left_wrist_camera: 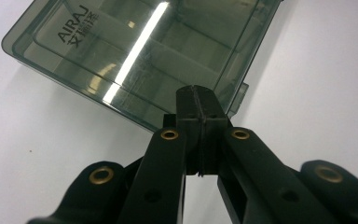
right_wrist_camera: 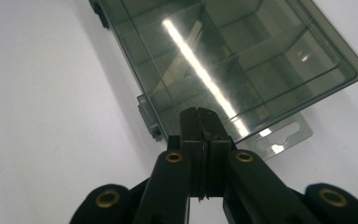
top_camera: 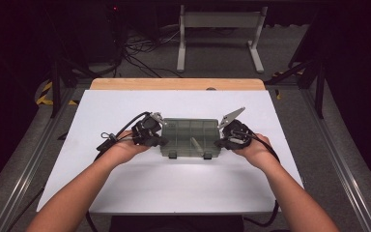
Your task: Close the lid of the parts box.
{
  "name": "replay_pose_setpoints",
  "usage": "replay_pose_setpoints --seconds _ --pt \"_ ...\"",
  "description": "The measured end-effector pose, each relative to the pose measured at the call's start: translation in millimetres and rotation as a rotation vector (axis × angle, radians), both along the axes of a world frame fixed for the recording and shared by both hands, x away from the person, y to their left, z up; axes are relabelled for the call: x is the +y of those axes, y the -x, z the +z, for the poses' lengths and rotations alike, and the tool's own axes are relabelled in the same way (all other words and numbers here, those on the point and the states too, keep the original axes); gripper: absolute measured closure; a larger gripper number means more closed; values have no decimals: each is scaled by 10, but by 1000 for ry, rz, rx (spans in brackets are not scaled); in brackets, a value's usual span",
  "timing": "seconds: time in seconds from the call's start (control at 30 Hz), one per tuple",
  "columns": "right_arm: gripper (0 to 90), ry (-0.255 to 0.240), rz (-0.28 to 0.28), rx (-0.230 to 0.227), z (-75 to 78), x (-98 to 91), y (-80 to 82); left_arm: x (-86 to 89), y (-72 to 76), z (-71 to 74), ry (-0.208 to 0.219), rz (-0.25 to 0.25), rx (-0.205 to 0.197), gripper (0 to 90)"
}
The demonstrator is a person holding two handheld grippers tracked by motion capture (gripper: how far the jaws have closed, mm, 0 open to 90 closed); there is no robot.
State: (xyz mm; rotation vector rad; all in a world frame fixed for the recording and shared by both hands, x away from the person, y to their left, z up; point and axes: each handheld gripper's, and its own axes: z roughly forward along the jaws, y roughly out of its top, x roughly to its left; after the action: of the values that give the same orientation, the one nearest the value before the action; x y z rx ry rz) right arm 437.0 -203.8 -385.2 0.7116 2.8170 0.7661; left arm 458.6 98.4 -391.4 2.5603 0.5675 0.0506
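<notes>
A smoky, see-through plastic compartment box (top_camera: pixel 191 136) lies shut on the white table (top_camera: pixel 140 183), its two latches (top_camera: pixel 173 154) toward the person. My left gripper (top_camera: pixel 163 141) sits at the box's left end, jaws shut with nothing between them. My right gripper (top_camera: pixel 218 143) sits at the right end, also shut and empty. In the left gripper view the closed tips (left_wrist_camera: pixel 198 100) hover over the box lid (left_wrist_camera: pixel 135 51) near a corner. In the right gripper view the closed tips (right_wrist_camera: pixel 199 122) hang over the lid's edge (right_wrist_camera: pixel 242 60), beside a latch (right_wrist_camera: pixel 148 115) and a hang tab (right_wrist_camera: pixel 282 135).
A wooden strip (top_camera: pixel 176 84) runs along the table's far edge. Metal rails (top_camera: pixel 335 159) flank the table on both sides. Beyond it stand a white frame (top_camera: pixel 220 29) and cables on the floor (top_camera: pixel 140 53). The box holds a pale stick-like part (top_camera: pixel 196 144).
</notes>
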Motion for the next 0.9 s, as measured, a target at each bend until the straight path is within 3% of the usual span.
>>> replay_pose_setpoints --seconds 0.07,0.13,0.3,0.43,0.57,0.73,0.83,0.9 --pt "900 -23 -1 -3 -36 5 1 -1 -16 -14 25 7 18 894" --pt "900 -7 -17 -33 -34 9 6 -2 -15 -12 21 9 12 894" --pt "900 -14 -9 -24 -35 -6 -4 -14 -10 -9 18 6 6 894" --pt "876 -25 -15 -18 -36 -14 -5 -12 -18 -12 38 17 24 885" --pt "850 -36 -23 -30 -24 -14 3 -1 -3 10 57 17 9 847" --pt "795 -84 -23 -67 52 -24 33 56 47 95 110 20 -5 731" --pt "716 -122 -26 -94 108 -28 60 105 71 147 150 22 -15 612" --pt "619 -141 -31 -111 133 -29 76 139 88 177 169 31 -24 527"
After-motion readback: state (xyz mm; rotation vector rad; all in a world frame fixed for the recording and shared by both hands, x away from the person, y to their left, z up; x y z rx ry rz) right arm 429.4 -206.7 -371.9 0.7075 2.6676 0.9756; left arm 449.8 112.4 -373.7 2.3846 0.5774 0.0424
